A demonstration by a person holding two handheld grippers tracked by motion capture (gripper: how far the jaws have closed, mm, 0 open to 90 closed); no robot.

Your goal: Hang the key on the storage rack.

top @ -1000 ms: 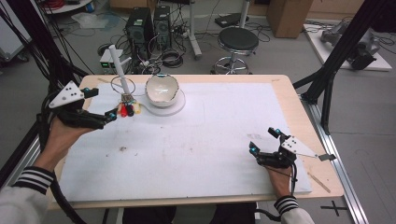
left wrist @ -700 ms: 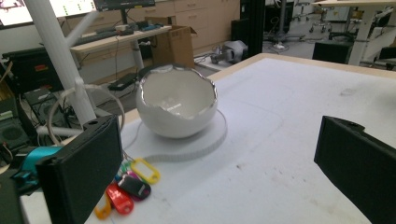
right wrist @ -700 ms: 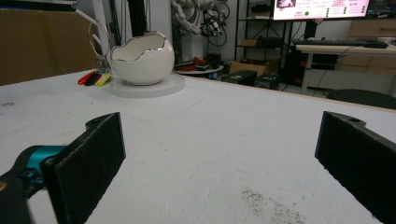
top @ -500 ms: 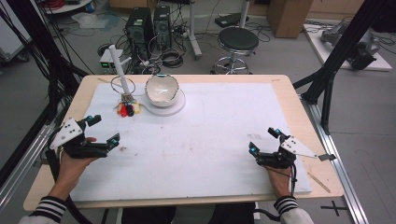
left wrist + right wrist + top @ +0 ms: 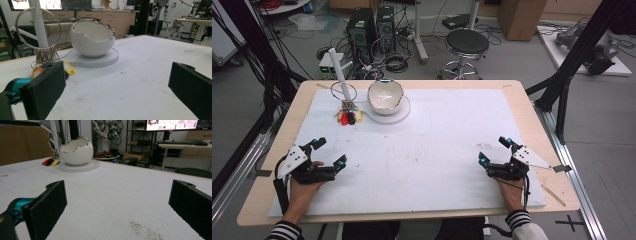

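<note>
The left gripper (image 5: pixel 328 153) rests on the white mat (image 5: pixel 437 150) near the near left corner of the desk (image 5: pixel 532 107), held by the person's left hand (image 5: pixel 302 187). Its two black jaws stand wide apart and hold nothing; in the left gripper view only bare mat lies between them. The right gripper (image 5: pixel 494 151) rests near the near right corner of the desk, held by the right hand (image 5: pixel 512 192). Its jaws are also spread wide and hold nothing.

The key ring (image 5: pixel 37 27) with its keys is the thing nearest to the left gripper. It is at the far left part of the mat, well apart from both grippers. The large metal ring goes around a white upright post (image 5: pixel 340 72), and a bunch of small rings (image 5: pixel 46 55) hangs from it. The coloured key tags (image 5: pixel 347 117), red, dark and yellow, lie on the mat at the foot of the post.

Just beside the keys, to the right, stands a white bowl (image 5: pixel 385 95) shaped like a broken eggshell, with a silver rim. It sits upright on a round white base (image 5: pixel 404 111). In the right gripper view the bowl (image 5: pixel 75 151) and the tags (image 5: pixel 51 161) show far off, toward the far left corner.
</note>
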